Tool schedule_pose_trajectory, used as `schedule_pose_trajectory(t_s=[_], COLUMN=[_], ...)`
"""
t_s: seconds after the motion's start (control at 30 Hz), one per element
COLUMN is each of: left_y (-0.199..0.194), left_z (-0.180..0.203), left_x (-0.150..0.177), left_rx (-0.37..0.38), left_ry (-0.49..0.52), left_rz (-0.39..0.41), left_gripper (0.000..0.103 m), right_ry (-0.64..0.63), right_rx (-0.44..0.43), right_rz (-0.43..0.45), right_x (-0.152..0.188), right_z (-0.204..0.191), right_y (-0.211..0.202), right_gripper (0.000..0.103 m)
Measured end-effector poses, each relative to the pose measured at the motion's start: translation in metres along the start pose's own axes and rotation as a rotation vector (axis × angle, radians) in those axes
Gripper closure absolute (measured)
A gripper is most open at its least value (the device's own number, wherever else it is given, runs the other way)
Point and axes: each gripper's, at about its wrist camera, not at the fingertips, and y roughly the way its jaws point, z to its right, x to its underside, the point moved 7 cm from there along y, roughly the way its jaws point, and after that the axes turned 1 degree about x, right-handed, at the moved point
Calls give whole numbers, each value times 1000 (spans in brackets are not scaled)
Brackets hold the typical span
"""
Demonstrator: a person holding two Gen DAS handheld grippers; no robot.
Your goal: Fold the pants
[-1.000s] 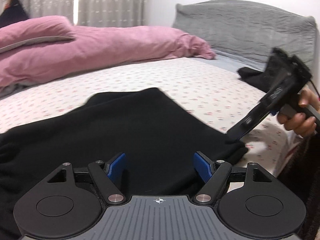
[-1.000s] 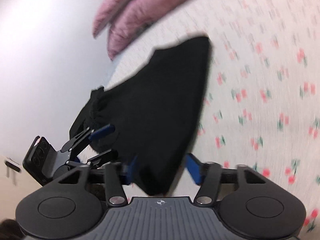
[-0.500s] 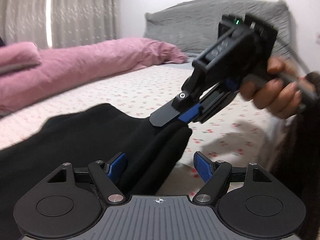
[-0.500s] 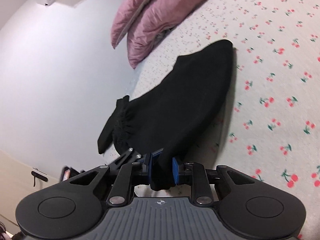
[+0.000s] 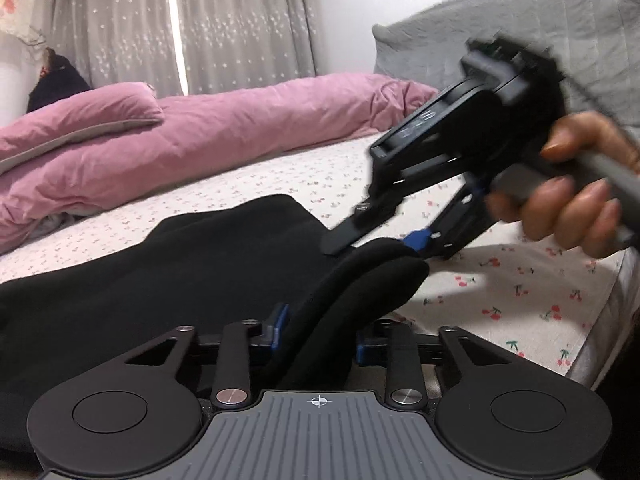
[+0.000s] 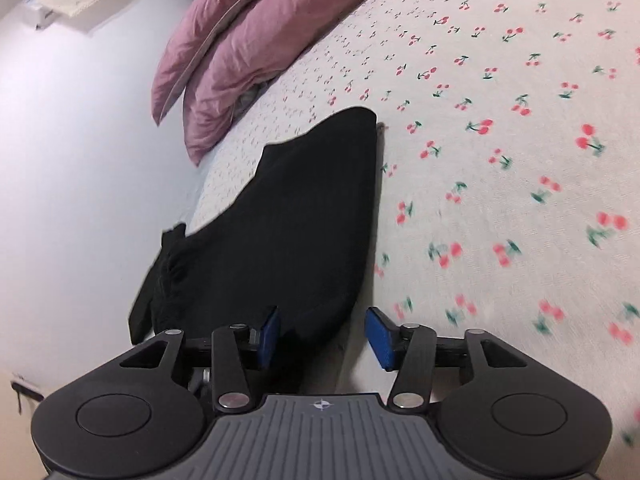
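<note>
Black pants lie spread on the cherry-print sheet, one end lifted into a thick fold. That fold fills the gap of my left gripper, whose jaws are closing and press on the cloth from both sides. A hand holds my right gripper just past the fold, its tips at the cloth's edge. In the right wrist view the right gripper has its jaws opening. The pants brush its left pad and stand clear of the right pad.
A pink duvet runs along the far side of the bed, before grey curtains and a grey headboard. Pink pillows lie beyond the pants. The mattress edge drops off at the right.
My left gripper has closed from wide open onto the pants fold. My right gripper pinched the cloth half a second ago and has since let go and spread its jaws.
</note>
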Motion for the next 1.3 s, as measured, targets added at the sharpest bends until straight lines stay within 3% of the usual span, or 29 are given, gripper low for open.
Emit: schedule_pose_trajectory(t_s=[0.07,0.27,0.33,0.43,0.7,0.9,1.13,1.3], left_y=[-3,-13,-17,-27,-64,-96,-128,-146], left_z=[-4,-15,-19,-26,-84,-146,-217,-253], left_x=[-4,-7,-9,-14,-37,-35,3,30], left_rx=[3,23,29,41,30,-64,-209,-311], left_ry=[-31,-75,-92,-130,-374,-597,-921,-1052], left_rz=[18,71,89,121,254,350,412,438], left_gripper=[86,91,92,93,93,93,93,93], right_ry=[5,76,78,100,6,-91,-166,-202], right_rx=[0,-21,-4,-19,-80,-123,-139,-150], right_rz=[37,152,174,197,246,247,161,96], right_x=[-14,-56,-64,-70,-88,-95,-84,-70], right_z=[2,7,5,-4,-85,-159,-230,-266], right_y=[8,35,39,35,31,74,157,206], right_gripper=[58,67,78,86,88,88,88,88])
